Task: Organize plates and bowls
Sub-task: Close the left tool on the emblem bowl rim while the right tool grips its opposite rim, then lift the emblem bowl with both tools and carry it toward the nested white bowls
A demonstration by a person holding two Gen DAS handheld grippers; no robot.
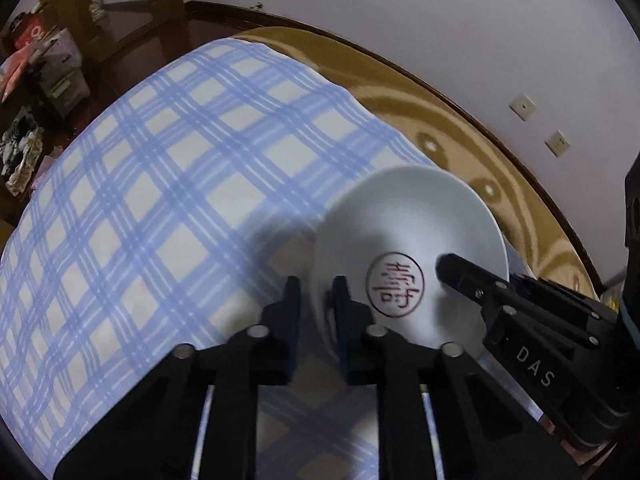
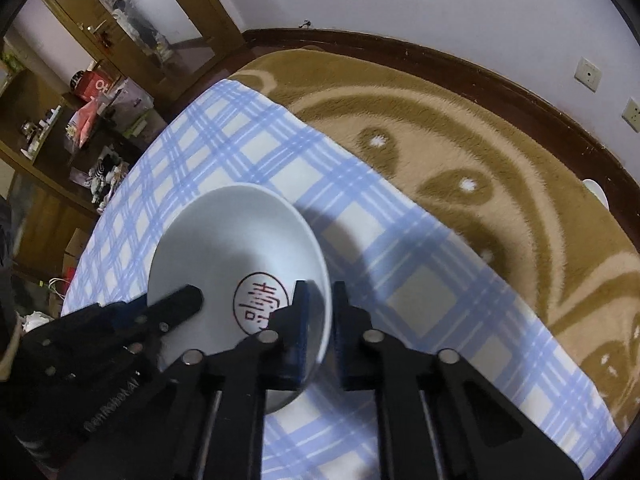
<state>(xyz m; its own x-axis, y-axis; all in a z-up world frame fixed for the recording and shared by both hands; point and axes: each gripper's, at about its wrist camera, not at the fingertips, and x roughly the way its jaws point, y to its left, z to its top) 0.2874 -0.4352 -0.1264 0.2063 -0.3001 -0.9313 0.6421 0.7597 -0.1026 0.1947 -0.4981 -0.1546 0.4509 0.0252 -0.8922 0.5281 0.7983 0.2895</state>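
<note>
The bowl looks like glazed white ceramic, smooth with a soft sheen, and a red printed seal sits on its inner bottom. It rests on a matt woven cloth checked in blue and white, which lies over a brown and cream blanket with a rough, fuzzy pile. The left gripper and right gripper are matt black plastic with dull silver metal pins and dark blue pads, while the skirting board and the cabinet are dark, glossy varnished wood against a smooth, matt painted wall.
</note>
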